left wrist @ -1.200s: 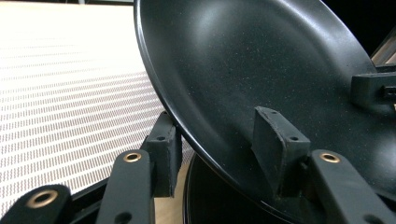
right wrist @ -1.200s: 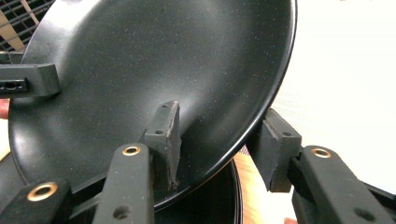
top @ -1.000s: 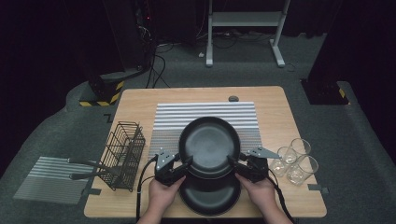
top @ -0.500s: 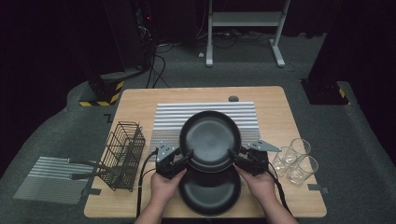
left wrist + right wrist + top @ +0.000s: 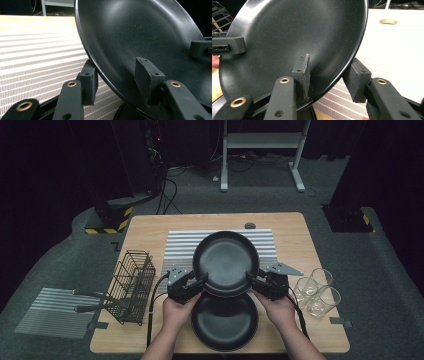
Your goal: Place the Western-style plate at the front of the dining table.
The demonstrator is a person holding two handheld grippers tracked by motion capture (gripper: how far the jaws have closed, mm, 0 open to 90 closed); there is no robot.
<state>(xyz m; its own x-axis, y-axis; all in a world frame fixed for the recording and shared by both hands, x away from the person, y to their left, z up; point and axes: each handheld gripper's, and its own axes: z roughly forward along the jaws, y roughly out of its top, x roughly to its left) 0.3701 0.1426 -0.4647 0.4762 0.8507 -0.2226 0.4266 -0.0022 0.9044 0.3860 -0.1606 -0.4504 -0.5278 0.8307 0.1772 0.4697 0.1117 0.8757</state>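
Upper plate point(image 5: 226, 263) carried by its rim on two sides, above the lower plate point(image 5: 224, 320)

Nearest, the left gripper point(image 5: 197, 286) and right gripper point(image 5: 254, 283) each clamp the tilted plate's edge, one jaw inside, one under (the right jaws have just closed further); uneven lift could slip it onto the plate below, or it could swing toward the glasses point(image 5: 317, 291) before reaching the ribbed mat point(image 5: 180, 245) beyond.
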